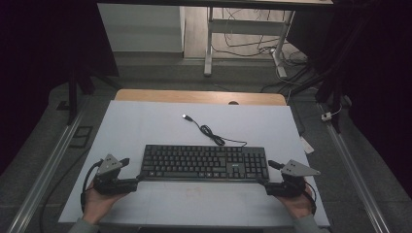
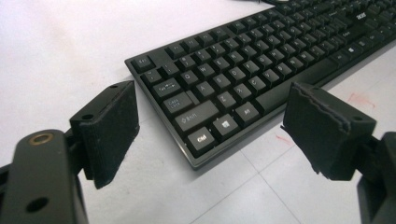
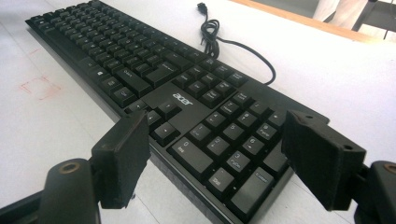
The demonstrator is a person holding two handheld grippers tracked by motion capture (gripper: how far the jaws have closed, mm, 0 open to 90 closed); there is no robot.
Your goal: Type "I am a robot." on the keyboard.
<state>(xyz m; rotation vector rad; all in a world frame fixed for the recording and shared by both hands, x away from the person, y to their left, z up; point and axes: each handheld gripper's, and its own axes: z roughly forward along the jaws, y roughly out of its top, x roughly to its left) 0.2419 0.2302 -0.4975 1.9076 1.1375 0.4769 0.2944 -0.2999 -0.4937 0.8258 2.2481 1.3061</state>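
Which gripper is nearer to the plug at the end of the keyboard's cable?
Left, narrowly. The plug lies left of centre behind the keyboard; the left gripper sits at its left end, the right gripper at its right end.

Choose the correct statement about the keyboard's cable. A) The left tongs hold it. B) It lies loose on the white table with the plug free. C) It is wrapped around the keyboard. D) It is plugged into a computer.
B: the cable runs from the keyboard onto the table, ending in a free plug.
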